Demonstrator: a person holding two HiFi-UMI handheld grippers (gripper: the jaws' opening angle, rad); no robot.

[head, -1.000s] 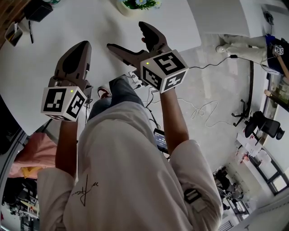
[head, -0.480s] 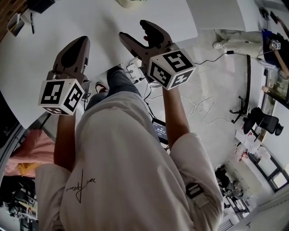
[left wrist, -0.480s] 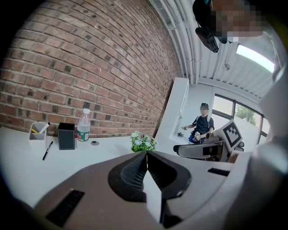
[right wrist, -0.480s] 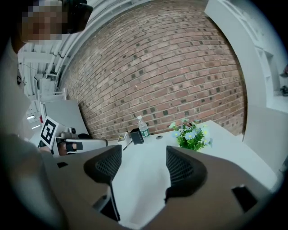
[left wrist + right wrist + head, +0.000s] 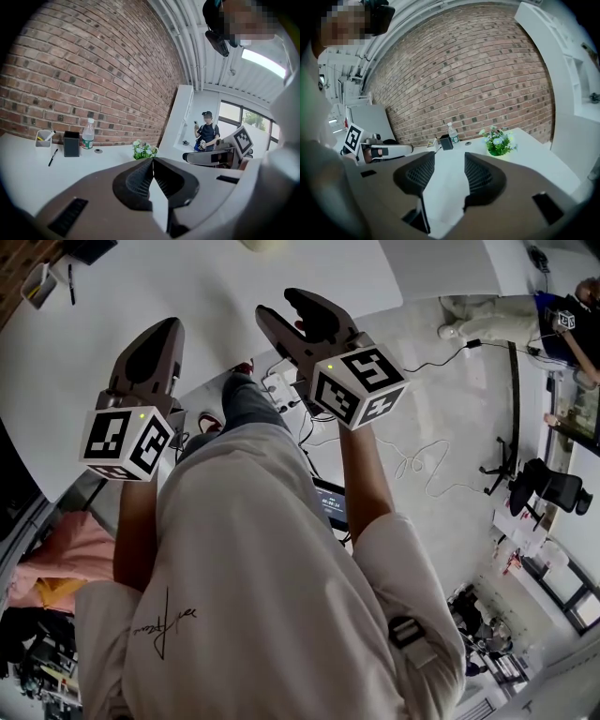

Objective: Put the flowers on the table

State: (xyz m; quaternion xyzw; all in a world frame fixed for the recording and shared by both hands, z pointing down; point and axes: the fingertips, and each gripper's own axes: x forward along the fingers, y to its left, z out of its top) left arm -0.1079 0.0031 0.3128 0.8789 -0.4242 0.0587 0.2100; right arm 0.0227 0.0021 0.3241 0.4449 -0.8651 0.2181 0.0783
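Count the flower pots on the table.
1. The flower pot stands on the white table, right of the water bottle in the right gripper view; others may be out of frame.

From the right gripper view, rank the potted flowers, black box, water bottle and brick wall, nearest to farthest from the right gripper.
1. Green potted flowers with white blooms, ahead, to the right.
2. Small black box and clear plastic water bottle, farther back, centre-left: too close to call.
3. Red brick wall, behind everything.

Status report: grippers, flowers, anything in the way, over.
Left gripper shut, empty. Right gripper closing, nothing between its jaws. Flowers stand on the white table, untouched. Bottle and black box stand aside.
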